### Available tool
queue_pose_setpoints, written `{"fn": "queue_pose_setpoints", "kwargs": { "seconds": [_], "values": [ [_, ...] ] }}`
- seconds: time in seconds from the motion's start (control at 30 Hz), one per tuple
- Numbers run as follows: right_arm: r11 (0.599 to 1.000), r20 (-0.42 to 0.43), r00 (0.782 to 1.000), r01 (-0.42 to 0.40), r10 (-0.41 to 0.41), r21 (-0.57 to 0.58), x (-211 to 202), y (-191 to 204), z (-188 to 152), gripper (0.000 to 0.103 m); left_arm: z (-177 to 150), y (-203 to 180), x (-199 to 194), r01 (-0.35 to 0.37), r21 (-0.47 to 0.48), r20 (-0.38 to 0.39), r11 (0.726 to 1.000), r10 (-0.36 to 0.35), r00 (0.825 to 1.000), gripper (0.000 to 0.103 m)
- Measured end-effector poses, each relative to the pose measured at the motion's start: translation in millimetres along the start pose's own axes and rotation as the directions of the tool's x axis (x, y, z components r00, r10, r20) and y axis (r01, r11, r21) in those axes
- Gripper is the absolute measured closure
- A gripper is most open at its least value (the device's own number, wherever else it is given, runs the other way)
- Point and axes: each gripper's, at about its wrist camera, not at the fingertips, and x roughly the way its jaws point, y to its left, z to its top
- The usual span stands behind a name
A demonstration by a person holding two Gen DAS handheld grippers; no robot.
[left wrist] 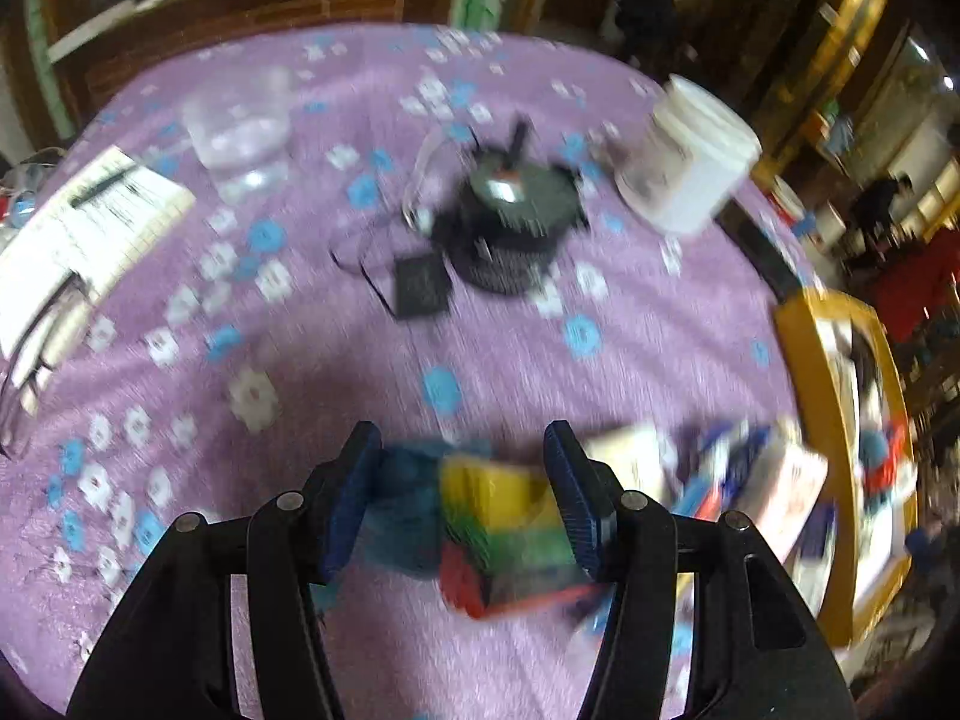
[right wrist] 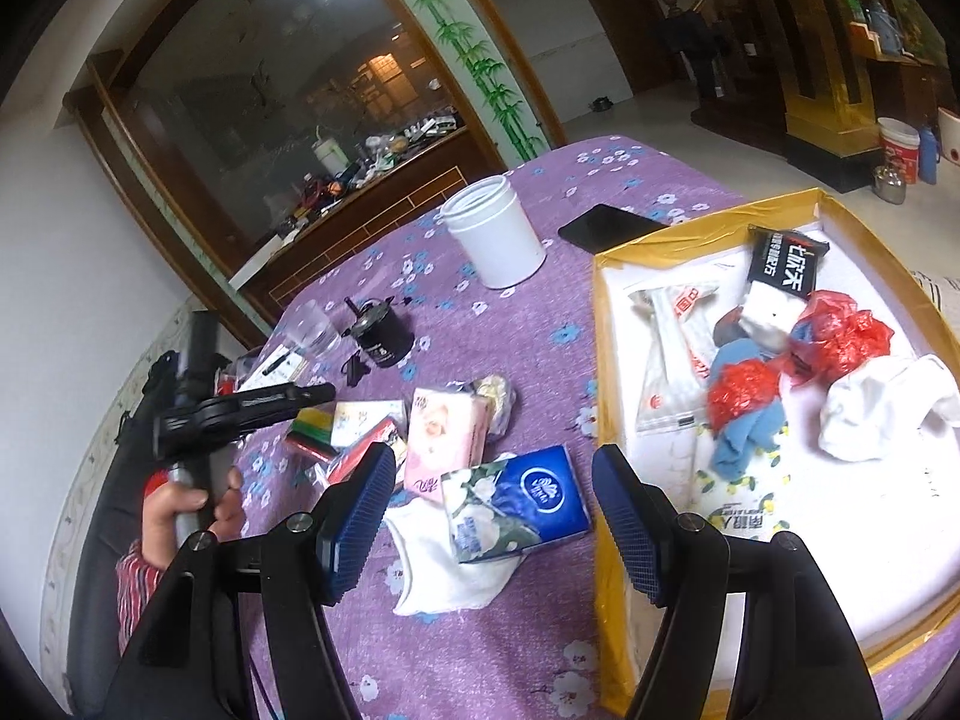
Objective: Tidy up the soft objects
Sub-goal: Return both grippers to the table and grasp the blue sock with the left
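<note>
The left wrist view is blurred. My left gripper (left wrist: pixel 462 450) stands open over a stack of yellow, green and red sponges (left wrist: pixel 510 528), with a blue mesh bag (left wrist: pixel 402 510) beside them; whether a pad touches the stack I cannot tell. From the right wrist view, the left gripper (right wrist: pixel 300 397) hovers just above the sponges (right wrist: pixel 312 427). My right gripper (right wrist: pixel 495 525) is open above a blue tissue pack (right wrist: pixel 519 504) that lies on a white cloth (right wrist: pixel 444 576). A pink tissue pack (right wrist: pixel 444 444) lies behind them.
A yellow-rimmed box (right wrist: pixel 606 360) at the right holds red bags, blue and white cloths and packets. On the purple tablecloth stand a white jar (right wrist: pixel 495 234), a black phone (right wrist: pixel 606 225), a black round device (right wrist: pixel 384 336) and a clear cup (right wrist: pixel 312 324). A hand (right wrist: pixel 186 504) holds the left gripper.
</note>
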Motion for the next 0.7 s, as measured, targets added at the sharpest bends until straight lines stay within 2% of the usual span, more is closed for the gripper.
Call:
{"fn": "queue_pose_setpoints", "kwargs": {
  "seconds": [0.23, 0.3, 0.37, 0.5, 0.63, 0.7],
  "values": [
    [1.0, -0.011, 1.0, -0.01, 0.01, -0.01, 2.0, -0.3, -4.1, 0.032, -79.6, -1.4, -53.4, 0.129, 0.127, -0.025, 0.984, -0.127, 0.992, 0.048],
    [1.0, -0.019, 1.0, -0.023, 0.023, -0.003, 6.0, -0.9, -3.6, 0.031, -94.7, 5.8, -68.5, 0.136, 0.137, -0.005, 0.981, -0.137, 0.991, 0.048],
    [0.999, -0.027, 0.999, -0.034, 0.034, 0.001, 10.7, 0.0, -4.6, 0.03, -95.8, 14.6, -78.1, 0.111, 0.121, 0.026, 0.986, -0.115, 0.993, 0.048],
    [0.998, -0.053, 0.997, -0.063, 0.063, -0.007, 19.1, 8.1, -10.4, 0.03, -83.8, 35.6, -67.0, 0.014, 0.059, 0.047, 0.998, -0.017, 0.999, 0.048],
    [0.998, -0.065, 0.996, -0.06, 0.058, -0.026, 20.1, 12.4, -16.7, 0.03, -72.1, 31.9, -45.6, 0.056, 0.055, 0.016, 0.997, -0.057, 0.998, 0.048],
    [0.998, -0.064, 0.997, -0.055, 0.053, -0.024, 19.3, 11.0, -17.1, 0.03, -65.1, 25.8, -32.2, 0.044, 0.04, -0.001, 0.998, -0.044, 0.999, 0.047]
  ]
}}
